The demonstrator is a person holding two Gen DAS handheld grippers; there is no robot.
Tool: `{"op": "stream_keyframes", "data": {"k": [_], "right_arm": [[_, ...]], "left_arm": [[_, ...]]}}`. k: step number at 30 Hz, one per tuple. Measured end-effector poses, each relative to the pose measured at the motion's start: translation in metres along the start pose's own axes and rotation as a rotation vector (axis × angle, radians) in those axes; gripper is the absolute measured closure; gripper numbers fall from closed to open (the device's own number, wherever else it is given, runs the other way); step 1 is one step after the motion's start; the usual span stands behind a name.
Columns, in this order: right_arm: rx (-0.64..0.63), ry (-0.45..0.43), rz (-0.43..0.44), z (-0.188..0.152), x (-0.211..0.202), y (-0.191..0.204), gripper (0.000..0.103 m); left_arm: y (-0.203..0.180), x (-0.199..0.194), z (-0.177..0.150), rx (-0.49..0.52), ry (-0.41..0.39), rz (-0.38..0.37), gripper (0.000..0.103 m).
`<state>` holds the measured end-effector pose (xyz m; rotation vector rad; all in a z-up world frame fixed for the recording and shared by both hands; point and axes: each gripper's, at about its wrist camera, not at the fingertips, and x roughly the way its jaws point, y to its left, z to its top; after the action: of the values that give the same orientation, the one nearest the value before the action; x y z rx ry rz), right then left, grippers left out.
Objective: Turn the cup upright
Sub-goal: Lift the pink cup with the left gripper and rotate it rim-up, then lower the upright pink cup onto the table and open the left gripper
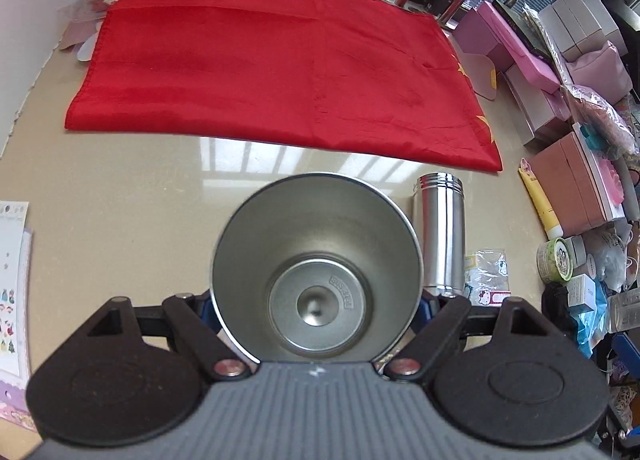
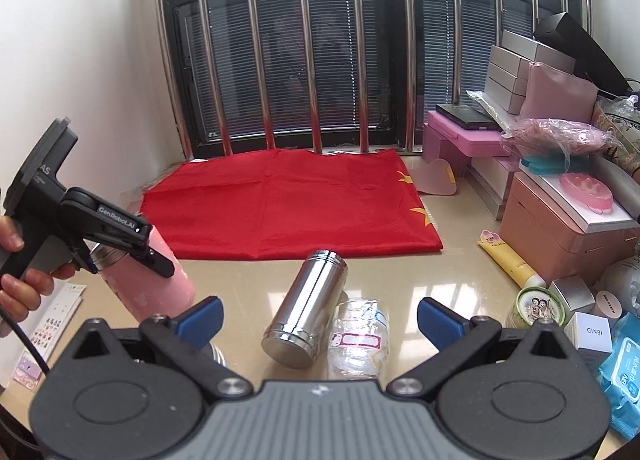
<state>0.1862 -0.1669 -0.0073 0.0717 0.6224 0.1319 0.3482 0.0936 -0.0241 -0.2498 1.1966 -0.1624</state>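
Note:
My left gripper is shut on a pink cup with a steel inside; the left wrist view looks straight into its open mouth. In the right wrist view the left gripper holds the pink cup tilted above the table at the left, with a hand on the handle. A steel cup lies on its side on the table, also in the left wrist view. My right gripper is open and empty, just in front of the steel cup.
A red flag is spread on the beige table toward the barred window. A clear plastic packet lies beside the steel cup. Boxes, a yellow tube, tins and wipes crowd the right side. Sticker sheets lie at the left.

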Motion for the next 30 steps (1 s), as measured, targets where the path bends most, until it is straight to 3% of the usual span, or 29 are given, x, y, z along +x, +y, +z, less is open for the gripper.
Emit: {"op": "stream_keyframes", "data": {"k": [2, 6, 11, 13, 16, 21, 26, 30], "right_arm": [[-0.023, 0.014, 0.051, -0.002, -0.005, 0.004, 0.0], [-0.04, 0.023, 0.084, -0.007, -0.019, 0.015, 0.0], [-0.002, 0.016, 0.017, -0.02, -0.025, 0.034, 0.0], [0.015, 0.02, -0.006, -0.025, -0.025, 0.04, 0.0], [0.014, 0.025, -0.027, -0.029, -0.028, 0.049, 0.0], [0.024, 0.047, -0.07, -0.035, -0.033, 0.049, 0.0], [0.019, 0.054, -0.106, -0.036, -0.036, 0.045, 0.0], [0.011, 0.044, -0.112, -0.033, -0.039, 0.052, 0.0]], "left_arm": [[0.005, -0.017, -0.021, -0.028, 0.002, 0.03, 0.019], [0.024, -0.032, -0.059, -0.002, 0.09, 0.095, 0.019], [0.051, 0.004, -0.092, 0.071, 0.315, 0.117, 0.018], [0.06, 0.021, -0.096, 0.075, 0.352, 0.124, 0.017], [0.059, 0.028, -0.09, 0.094, 0.321, 0.106, 0.018], [0.046, 0.041, -0.076, 0.138, 0.259, 0.138, 0.018], [0.055, 0.063, -0.078, 0.094, 0.29, 0.123, 0.018], [0.059, 0.061, -0.083, 0.1, 0.26, 0.084, 0.018]]}}
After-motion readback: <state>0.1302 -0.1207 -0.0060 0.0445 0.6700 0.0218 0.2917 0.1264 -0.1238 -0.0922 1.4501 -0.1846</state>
